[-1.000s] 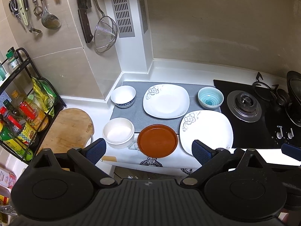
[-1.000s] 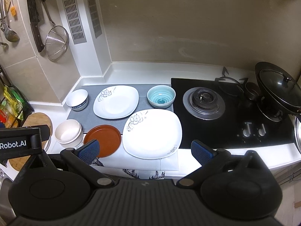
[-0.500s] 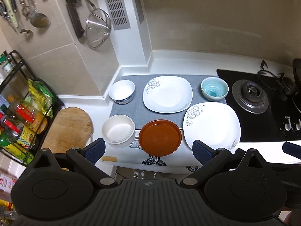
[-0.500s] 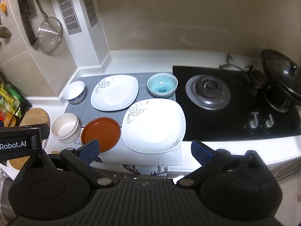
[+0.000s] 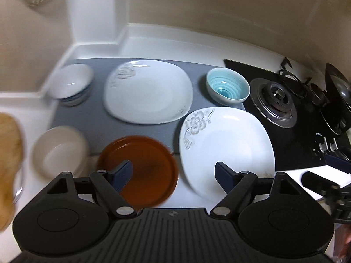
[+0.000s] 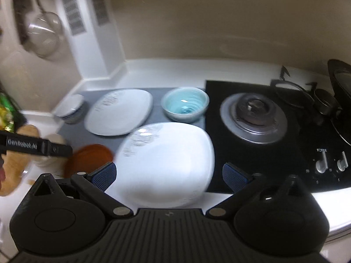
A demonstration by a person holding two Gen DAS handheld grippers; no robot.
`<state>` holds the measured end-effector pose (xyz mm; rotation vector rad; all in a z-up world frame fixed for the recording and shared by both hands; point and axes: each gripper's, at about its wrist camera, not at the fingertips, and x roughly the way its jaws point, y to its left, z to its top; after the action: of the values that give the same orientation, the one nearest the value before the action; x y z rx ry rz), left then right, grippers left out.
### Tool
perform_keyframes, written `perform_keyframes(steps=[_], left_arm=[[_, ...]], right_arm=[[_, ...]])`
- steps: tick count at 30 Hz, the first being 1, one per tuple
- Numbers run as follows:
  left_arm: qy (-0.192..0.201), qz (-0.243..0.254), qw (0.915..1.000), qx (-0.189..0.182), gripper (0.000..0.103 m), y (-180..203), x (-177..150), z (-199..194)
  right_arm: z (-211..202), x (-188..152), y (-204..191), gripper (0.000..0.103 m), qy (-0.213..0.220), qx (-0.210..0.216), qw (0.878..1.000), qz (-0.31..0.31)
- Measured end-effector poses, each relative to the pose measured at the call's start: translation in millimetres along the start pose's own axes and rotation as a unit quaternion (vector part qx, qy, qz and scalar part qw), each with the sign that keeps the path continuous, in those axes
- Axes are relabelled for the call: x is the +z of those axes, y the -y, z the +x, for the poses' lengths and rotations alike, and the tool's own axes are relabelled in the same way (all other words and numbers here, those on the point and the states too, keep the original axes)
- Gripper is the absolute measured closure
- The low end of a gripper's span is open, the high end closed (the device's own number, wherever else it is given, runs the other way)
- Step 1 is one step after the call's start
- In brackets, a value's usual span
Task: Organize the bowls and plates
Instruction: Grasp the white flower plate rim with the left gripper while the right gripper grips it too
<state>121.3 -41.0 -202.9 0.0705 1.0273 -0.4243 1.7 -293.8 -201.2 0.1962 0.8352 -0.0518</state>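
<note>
On the counter lie two white square flower-print plates: a far one [image 5: 147,92] [image 6: 119,111] on the grey mat and a near one [image 5: 226,144] [image 6: 166,162]. A brown round plate [image 5: 142,168] [image 6: 90,160] sits left of the near one. A teal bowl [image 5: 228,88] [image 6: 185,105], a white blue-rimmed bowl [image 5: 71,83] [image 6: 70,108] and cream bowls [image 5: 59,151] stand around them. My left gripper [image 5: 173,174] is open and empty, above the brown plate and near plate. My right gripper [image 6: 169,175] is open and empty over the near plate.
A black gas hob [image 5: 283,114] [image 6: 263,131] with burner and knobs is at the right, a lidded wok [image 5: 337,92] beyond it. A wooden board [image 5: 8,144] lies far left. A strainer [image 6: 43,35] hangs on the wall. The left gripper's body [image 6: 35,146] shows at left.
Both grippers have moved down and forward toward the dishes, which now look larger; the left view has swung right. Both stay open. No dish has moved.
</note>
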Motion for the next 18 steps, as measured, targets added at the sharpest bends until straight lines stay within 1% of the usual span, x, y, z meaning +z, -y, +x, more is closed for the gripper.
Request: perform_keyframes(steps=[1, 2, 3, 4, 5, 6, 7, 9, 11, 12, 13, 14, 15, 16, 18], left_arm=[[-0.010, 0.004, 0.9997, -0.021, 0.023, -3, 6, 18], [-0.024, 0.009, 0.9986, -0.045, 0.029, -6, 12, 37], [-0.049, 0.009, 0.9964, -0.069, 0.052, -10, 19, 58], [-0.078, 0.000, 0.9929, -0.090, 0.072, -15, 25, 79], [-0.103, -0.011, 0.9893, -0.102, 0.074, -21, 31, 99], [-0.120, -0.018, 0.9867, -0.108, 0.074, -25, 36, 116], [-0.128, -0.014, 0.9850, -0.114, 0.076, -27, 40, 128], [-0.145, -0.001, 0.9818, -0.123, 0.077, -26, 44, 147], [-0.158, 0.009, 0.9788, -0.130, 0.077, -24, 47, 160], [-0.168, 0.008, 0.9775, -0.127, 0.078, -23, 48, 169], [-0.180, 0.004, 0.9758, -0.123, 0.077, -23, 47, 177], [-0.191, -0.008, 0.9727, -0.132, 0.078, -24, 48, 186], [-0.196, -0.021, 0.9695, -0.145, 0.082, -27, 49, 190], [-0.196, -0.023, 0.9692, -0.147, 0.082, -28, 50, 191], [-0.198, -0.029, 0.9677, -0.154, 0.083, -31, 52, 193]], right_arm=[[9, 0, 10, 0.000, -0.003, 0.010, 1.000, 0.004], [21, 2, 22, 0.000, -0.007, 0.023, 1.000, 0.017], [32, 3, 32, 0.000, -0.013, 0.031, 0.999, 0.036], [43, 4, 42, 0.000, -0.020, 0.045, 0.997, 0.065], [53, 5, 55, 0.000, -0.025, 0.067, 0.992, 0.099], [62, 6, 67, 0.000, -0.028, 0.077, 0.988, 0.132], [72, 7, 78, 0.000, -0.031, 0.077, 0.984, 0.160], [88, 7, 92, 0.006, -0.036, 0.066, 0.981, 0.177], [102, 7, 101, 0.019, -0.040, 0.059, 0.982, 0.177], [107, 6, 104, 0.022, -0.044, 0.060, 0.982, 0.174], [115, 3, 106, 0.029, -0.054, 0.063, 0.982, 0.169], [124, 1, 109, 0.039, -0.067, 0.067, 0.982, 0.162], [132, -2, 112, 0.044, -0.081, 0.069, 0.982, 0.154], [140, -3, 113, 0.050, -0.093, 0.071, 0.982, 0.148], [153, -7, 115, 0.057, -0.110, 0.082, 0.981, 0.135]])
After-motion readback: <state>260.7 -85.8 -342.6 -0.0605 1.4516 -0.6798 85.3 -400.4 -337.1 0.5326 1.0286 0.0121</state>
